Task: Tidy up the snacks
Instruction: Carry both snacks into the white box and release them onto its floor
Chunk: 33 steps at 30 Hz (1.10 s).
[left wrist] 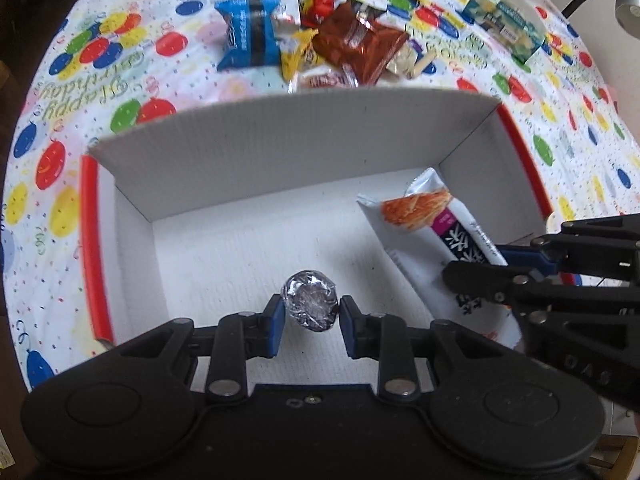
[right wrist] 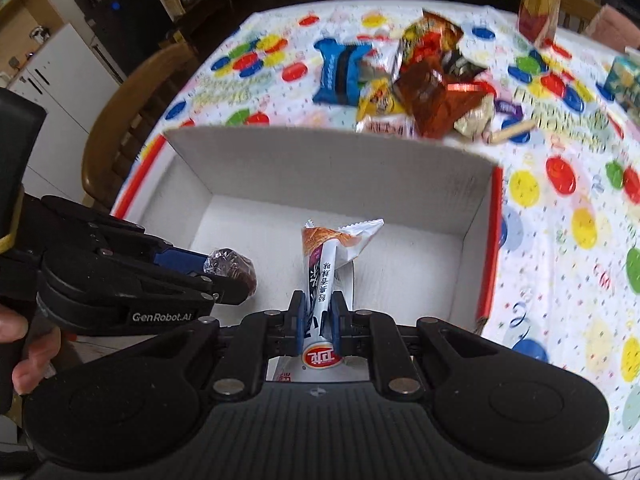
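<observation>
Left wrist view: left claw (left wrist: 311, 316) clenches a round foil-wrapped sweet (left wrist: 310, 305) over the white cardboard box (left wrist: 256, 168). To its right, right claw (right wrist: 317, 322) grips a long white snack packet (right wrist: 320, 276), lower end inside the box.

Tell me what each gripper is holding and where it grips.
The left gripper pinches the foil-wrapped ball across its sides. The right gripper clamps the white snack packet near its lower end.
</observation>
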Each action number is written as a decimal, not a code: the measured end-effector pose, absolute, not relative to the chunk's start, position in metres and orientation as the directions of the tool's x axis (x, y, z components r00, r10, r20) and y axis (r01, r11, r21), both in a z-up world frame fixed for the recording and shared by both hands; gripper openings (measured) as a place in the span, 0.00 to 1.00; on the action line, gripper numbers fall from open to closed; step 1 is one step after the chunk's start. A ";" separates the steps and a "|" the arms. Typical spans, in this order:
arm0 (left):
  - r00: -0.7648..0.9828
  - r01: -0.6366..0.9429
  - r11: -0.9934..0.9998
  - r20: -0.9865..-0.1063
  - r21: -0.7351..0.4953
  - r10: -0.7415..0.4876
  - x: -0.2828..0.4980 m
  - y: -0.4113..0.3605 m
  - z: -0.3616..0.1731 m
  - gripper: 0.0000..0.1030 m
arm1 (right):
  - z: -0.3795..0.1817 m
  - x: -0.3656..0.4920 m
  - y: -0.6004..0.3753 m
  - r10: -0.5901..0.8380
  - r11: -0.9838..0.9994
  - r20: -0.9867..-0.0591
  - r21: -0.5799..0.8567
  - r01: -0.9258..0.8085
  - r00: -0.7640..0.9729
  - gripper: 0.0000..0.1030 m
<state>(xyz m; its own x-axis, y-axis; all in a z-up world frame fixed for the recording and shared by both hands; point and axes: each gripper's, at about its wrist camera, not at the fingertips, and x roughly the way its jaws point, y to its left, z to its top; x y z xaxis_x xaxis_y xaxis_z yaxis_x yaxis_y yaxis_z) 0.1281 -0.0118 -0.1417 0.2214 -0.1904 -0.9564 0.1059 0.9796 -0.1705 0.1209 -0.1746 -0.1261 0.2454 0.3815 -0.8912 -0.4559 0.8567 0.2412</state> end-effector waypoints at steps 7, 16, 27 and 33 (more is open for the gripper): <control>0.190 0.121 0.977 -0.961 -0.178 -0.199 0.128 -0.018 -0.158 0.26 | -0.147 0.121 -0.171 0.366 0.866 -0.906 0.247 -0.434 0.215 0.12; 0.161 0.134 0.976 -0.968 -0.173 -0.194 0.126 -0.020 -0.172 0.26 | -0.160 0.114 -0.168 0.354 0.874 -0.915 0.250 -0.416 0.193 0.12; 0.154 0.140 0.973 -0.967 -0.183 -0.204 0.125 -0.022 -0.176 0.26 | -0.163 0.114 -0.170 0.355 0.892 -0.915 0.268 -0.365 0.194 0.12; 0.156 0.136 0.971 -0.964 -0.194 -0.215 0.124 -0.017 -0.173 0.27 | -0.155 0.113 -0.172 0.366 0.892 -0.908 0.280 -0.356 0.204 0.13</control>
<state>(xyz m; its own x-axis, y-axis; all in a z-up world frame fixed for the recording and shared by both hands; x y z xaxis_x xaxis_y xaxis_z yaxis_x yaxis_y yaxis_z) 0.1244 -0.0173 -0.1727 0.1560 -0.2147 -0.9641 0.1361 0.9715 -0.1943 0.1131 -0.1718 -0.1546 0.2042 0.3665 -0.9077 -0.3555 0.8917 0.2800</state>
